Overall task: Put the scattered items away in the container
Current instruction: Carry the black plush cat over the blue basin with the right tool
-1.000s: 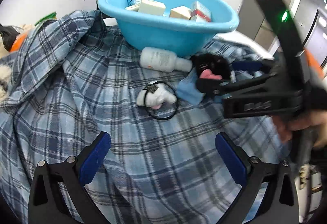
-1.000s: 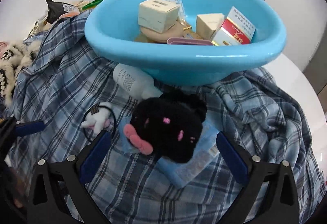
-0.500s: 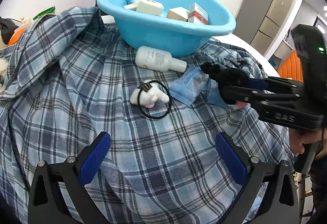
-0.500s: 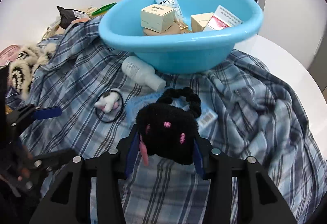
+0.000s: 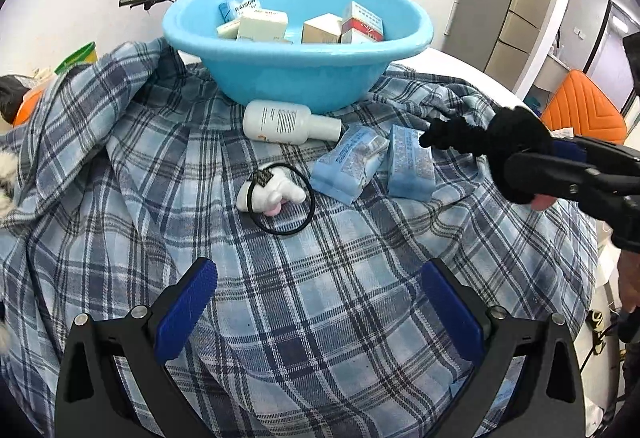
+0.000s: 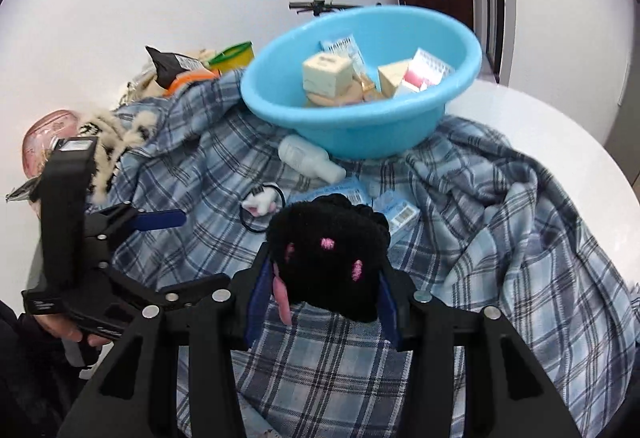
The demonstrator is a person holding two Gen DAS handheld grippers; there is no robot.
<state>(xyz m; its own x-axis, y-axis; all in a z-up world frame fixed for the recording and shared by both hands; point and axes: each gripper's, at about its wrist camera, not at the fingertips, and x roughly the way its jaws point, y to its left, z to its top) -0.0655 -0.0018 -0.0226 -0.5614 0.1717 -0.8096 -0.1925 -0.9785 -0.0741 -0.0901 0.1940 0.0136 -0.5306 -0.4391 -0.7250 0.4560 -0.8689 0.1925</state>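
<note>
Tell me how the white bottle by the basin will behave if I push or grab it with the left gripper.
The white bottle lies on its side on the plaid cloth against the basin, so a nudge will probably roll it. Its smooth round body may slip between the open left gripper's pads. It looks like rigid plastic, so likely not fragile; weight cannot be judged.

A black plush with pink spots is sitting between the right gripper's blue pads; ahead, a light-blue basin (glossy) is resting on blue-grey plaid cloth.

Glossy plastic basin, woven plaid cloth, fuzzy black plush scrunchie.
</note>
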